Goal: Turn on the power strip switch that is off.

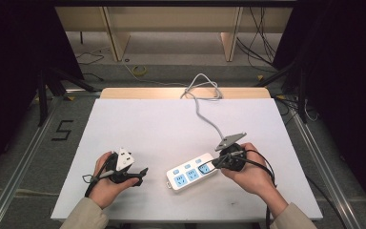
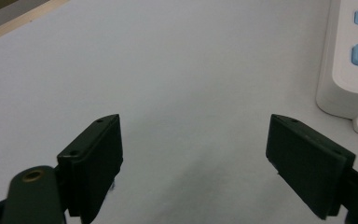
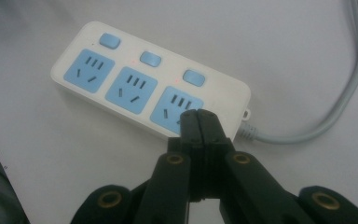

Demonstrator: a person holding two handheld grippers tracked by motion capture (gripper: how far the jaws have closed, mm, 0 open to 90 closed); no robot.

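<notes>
A white power strip [image 1: 192,172] with three blue sockets and three blue switches lies on the white table [image 1: 152,124]; its grey cable [image 1: 205,114] runs off to the far edge. My right gripper [image 3: 198,115] is shut with nothing between its jaws, its tips just over the strip's [image 3: 149,84] socket nearest the cable. In the high view the right gripper [image 1: 215,163] sits at the strip's right end. My left gripper [image 1: 143,174] rests to the left of the strip and stands open [image 2: 193,140], with bare table between the jaws and the strip's end [image 2: 349,65] off to one side.
The grey cable coils [image 1: 201,88] at the table's far edge and drops off it. Wooden furniture legs [image 1: 114,33] and loose cables [image 1: 262,38] stand on the floor beyond. Dark curtains flank both sides.
</notes>
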